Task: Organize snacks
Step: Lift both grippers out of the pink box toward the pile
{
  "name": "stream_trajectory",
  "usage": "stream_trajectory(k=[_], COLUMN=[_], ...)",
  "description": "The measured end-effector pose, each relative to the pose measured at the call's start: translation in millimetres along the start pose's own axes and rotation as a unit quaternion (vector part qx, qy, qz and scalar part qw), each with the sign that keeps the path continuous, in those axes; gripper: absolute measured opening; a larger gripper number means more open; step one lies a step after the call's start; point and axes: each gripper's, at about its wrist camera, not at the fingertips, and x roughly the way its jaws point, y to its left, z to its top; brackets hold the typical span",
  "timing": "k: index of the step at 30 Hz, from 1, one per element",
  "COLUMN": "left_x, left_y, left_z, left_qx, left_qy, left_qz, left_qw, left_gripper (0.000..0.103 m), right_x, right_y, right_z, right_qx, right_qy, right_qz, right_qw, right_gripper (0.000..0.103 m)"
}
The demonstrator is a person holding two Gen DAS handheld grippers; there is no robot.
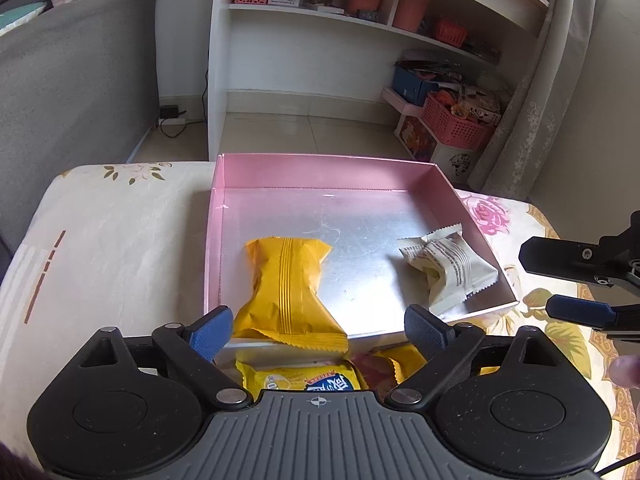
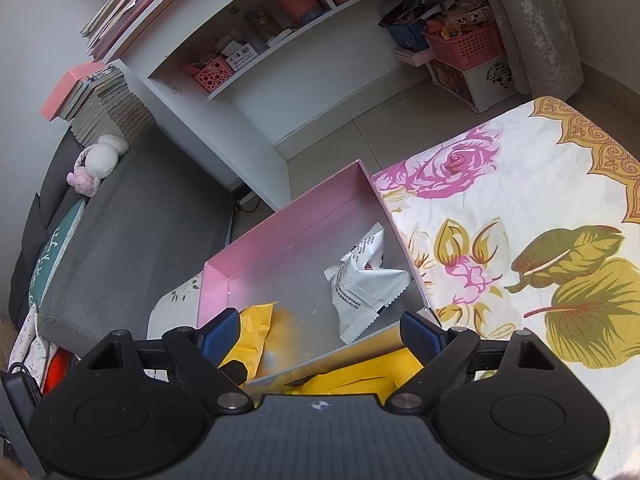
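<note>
A table covered by a cream cloth printed with pink roses and olive leaves (image 2: 500,240) carries the work. On it sits a shallow square cardboard box with pink walls and a silvery floor (image 1: 320,170), open at the top.

Inside the box, toward its near left side, lies a yellow-orange crimped snack packet (image 1: 286,280); its near end overhangs the box's front wall. Toward the near right corner of the box lies a white-and-grey snack packet with printed text (image 1: 450,266), tilted and lying apart from the yellow one. Just in front of the box, on the cloth, lies a yellow snack bag with a blue logo (image 1: 304,378), partly hidden under the gripper body.

The left gripper (image 1: 320,328) stands with its blue-padded jaws spread wide on either side of the orange packet's near end; the pads do not press on it. The right gripper (image 2: 320,334) likewise stands wide, empty, above the box's near edge; in the left wrist view its fingers show at the right margin.
</note>
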Motion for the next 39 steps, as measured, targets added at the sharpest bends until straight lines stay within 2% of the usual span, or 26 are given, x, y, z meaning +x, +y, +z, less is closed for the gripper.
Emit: stream_trajectory(k=[7, 15, 22, 28, 39], left_x=[-17.8, -39.3, -55.4, -66.5, -75.0], left_y=[-0.7, 9.0, 12.3, 17.2, 25.3], left_z=[-10.9, -23.2, -39.9, -58.3, -94.4], left_qx=[0.015, 0.013, 0.054, 0.08, 0.116], left_qy=[0.01, 0.012, 0.007, 0.015, 0.04], left_qz=[-0.005, 0.003, 0.012, 0.002, -0.011], left_qw=[0.9998, 0.9998, 0.9984, 0.9967, 0.9924], left_gripper=[0.098, 0.099, 0.099, 0.099, 0.1], right_x=[-12.9, -27.4, -34.0, -44.5, -60.2], right_y=[7.1, 12.5, 16.9, 23.4, 27.6], right_z=[-8.1, -22.3, -41.0, -57.0, -88.2], right_qx=[-0.045, -0.105, -0.144, -0.183, -0.217], right_qy=[0.012, 0.028, 0.047, 0.042, 0.059], right_qz=[-0.011, -0.029, -0.043, -0.05, -0.037], right_qw=[0.999, 0.994, 0.988, 0.981, 0.974], right_gripper=[0.09, 0.093, 0.093, 0.093, 0.093])
